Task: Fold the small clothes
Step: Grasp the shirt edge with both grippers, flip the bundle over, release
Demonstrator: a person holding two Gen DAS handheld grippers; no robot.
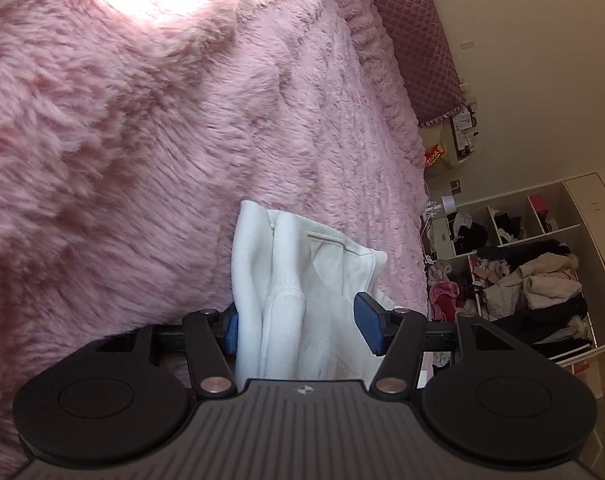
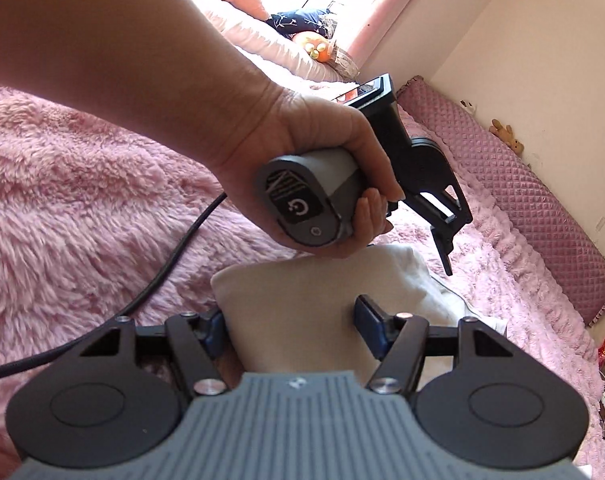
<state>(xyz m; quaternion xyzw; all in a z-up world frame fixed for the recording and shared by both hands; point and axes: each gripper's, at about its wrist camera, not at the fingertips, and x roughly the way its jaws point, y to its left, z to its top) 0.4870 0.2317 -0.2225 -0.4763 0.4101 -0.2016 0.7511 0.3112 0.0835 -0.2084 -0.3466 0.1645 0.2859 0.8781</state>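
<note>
White fleece, a small folded garment (image 1: 302,280), lay on the pink plush blanket (image 1: 122,140) near its edge. The left gripper (image 1: 302,326) stood spread, the cloth between its blue pads (no squeeze visible). The right gripper (image 2: 292,326) was likewise spread over the garment, behind the person's left hand (image 2: 322,168).

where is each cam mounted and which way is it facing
Left wrist: sits on the left gripper, looking forward and down along its blue fingers over the white garment on the pink fuzzy blanket, with cluttered shelves at right; no hand shows.
Right wrist: sits on the right gripper, facing the same garment and a quilted headboard; the person's left hand and forearm cross the view, holding the other gripper.
Shared: the garment, blanket and headboard.
</note>
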